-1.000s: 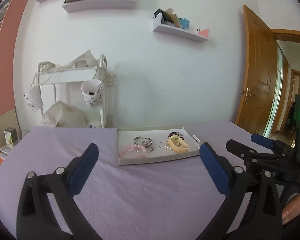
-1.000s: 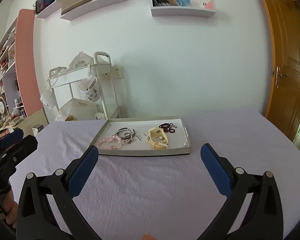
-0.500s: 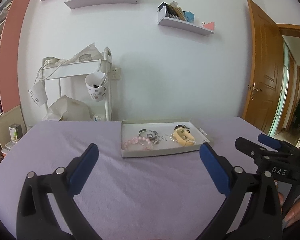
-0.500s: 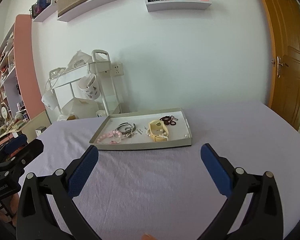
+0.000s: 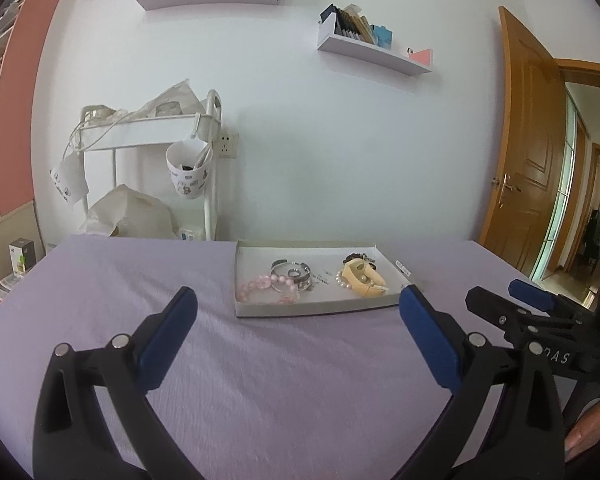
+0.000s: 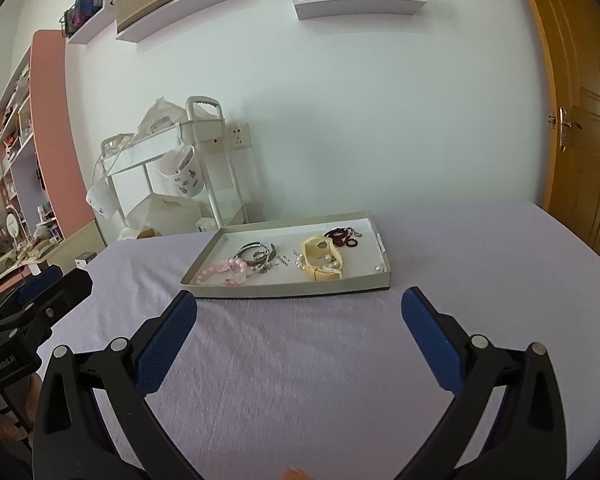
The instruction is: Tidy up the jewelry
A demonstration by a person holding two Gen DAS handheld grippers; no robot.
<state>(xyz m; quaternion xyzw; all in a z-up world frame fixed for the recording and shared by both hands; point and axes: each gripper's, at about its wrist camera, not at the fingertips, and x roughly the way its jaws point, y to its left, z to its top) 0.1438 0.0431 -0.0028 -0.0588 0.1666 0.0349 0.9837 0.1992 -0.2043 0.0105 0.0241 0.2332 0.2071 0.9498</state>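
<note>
Your left gripper has its jaws spread wide with nothing between them, the blue pads hanging over the lavender cloth of the counter. Your right gripper is the same: jaws far apart, holding nothing, above the bare cloth just short of the tray. In the left wrist view the right gripper shows at the right edge, and the left one shows at the left edge of the right wrist view; both sit well back from the jewelry.

Straight ahead of both lies a shallow white tray, flat on the counter. Inside it, toward the left, a pink bead bracelet lies touching a cluster of silver bangles. Right of the middle sits a cream-coloured bangle with small pearl pieces against it, and behind that, near the far right corner, a dark red bead bracelet. A small printed card lies between the silver and cream pieces.

Beyond the counter a white trolley stands against the wall with a white cup hung on it. Wall shelves run above, and a wooden door stands open to your right.
</note>
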